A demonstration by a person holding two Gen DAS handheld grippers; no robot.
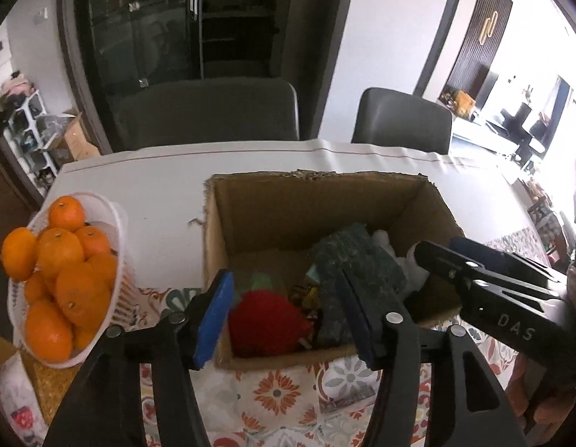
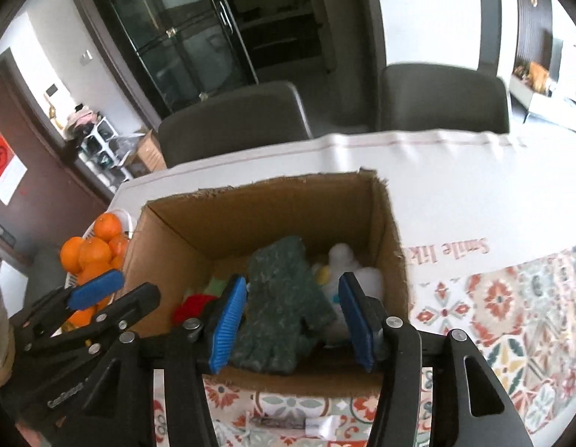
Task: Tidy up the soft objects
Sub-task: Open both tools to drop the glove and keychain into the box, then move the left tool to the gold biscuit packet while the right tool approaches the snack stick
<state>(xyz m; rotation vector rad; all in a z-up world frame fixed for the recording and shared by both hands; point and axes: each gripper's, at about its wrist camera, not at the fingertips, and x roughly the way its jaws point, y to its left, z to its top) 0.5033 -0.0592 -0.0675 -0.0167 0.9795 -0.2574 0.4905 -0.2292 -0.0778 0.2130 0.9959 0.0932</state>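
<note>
A cardboard box (image 2: 388, 246) is sitting open on the bench (image 2: 474, 193), near its front edge. Inside the box, a knitted glove (image 2: 284, 298) is lying in the middle, a spiky ball (image 1: 265, 320) is resting to its left, and a plush toy (image 2: 347, 264) is lying to its right against the box wall. A basket (image 1: 116, 223) piled with oranges (image 1: 64, 260) is standing just left of the box. Two chairs (image 2: 232, 123) are standing behind the bench, side by side. The left gripper (image 1: 284, 320) and the right gripper (image 2: 293, 320) are both hanging over the front edge of the box, left of each other as named.
</note>
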